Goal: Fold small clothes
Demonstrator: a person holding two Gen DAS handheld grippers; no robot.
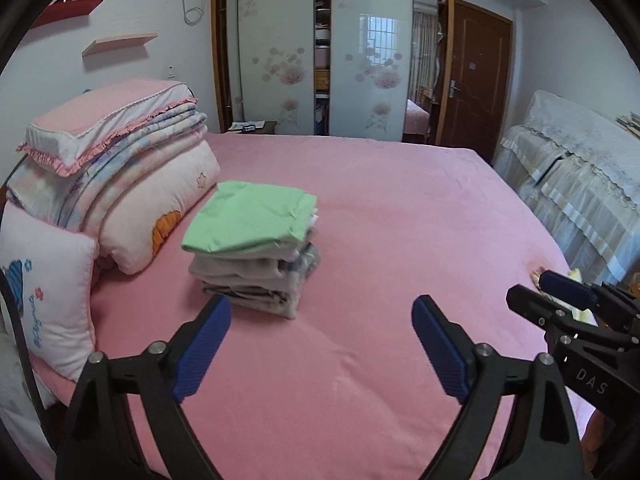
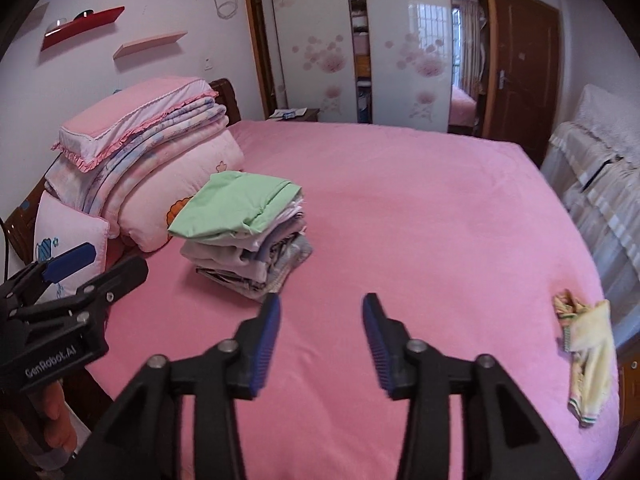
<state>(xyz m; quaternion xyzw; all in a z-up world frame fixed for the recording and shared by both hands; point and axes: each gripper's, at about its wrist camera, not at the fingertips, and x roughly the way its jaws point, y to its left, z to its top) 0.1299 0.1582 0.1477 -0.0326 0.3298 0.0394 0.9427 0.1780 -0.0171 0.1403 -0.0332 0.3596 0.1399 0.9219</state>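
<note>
A stack of folded clothes (image 1: 252, 240) (image 2: 240, 240) with a green garment on top sits on the pink bed (image 1: 380, 208) (image 2: 400, 200), near the pillows. A crumpled pale yellow garment (image 2: 588, 344) lies unfolded at the bed's right edge; in the left wrist view only a sliver of it (image 1: 580, 314) shows behind the other gripper. My left gripper (image 1: 320, 312) (image 2: 116, 258) hovers above the sheet in front of the stack, jaws wide open and empty. My right gripper (image 2: 322, 304) (image 1: 528, 286) hangs to its right, open with nothing between its blue pads.
Folded quilts and pillows (image 1: 120, 168) (image 2: 152, 152) are piled at the head of the bed on the left. A cloth-covered piece of furniture (image 1: 580, 184) (image 2: 600, 184) stands along the right side. A wardrobe (image 1: 320, 60) and a brown door (image 1: 476, 80) lie beyond.
</note>
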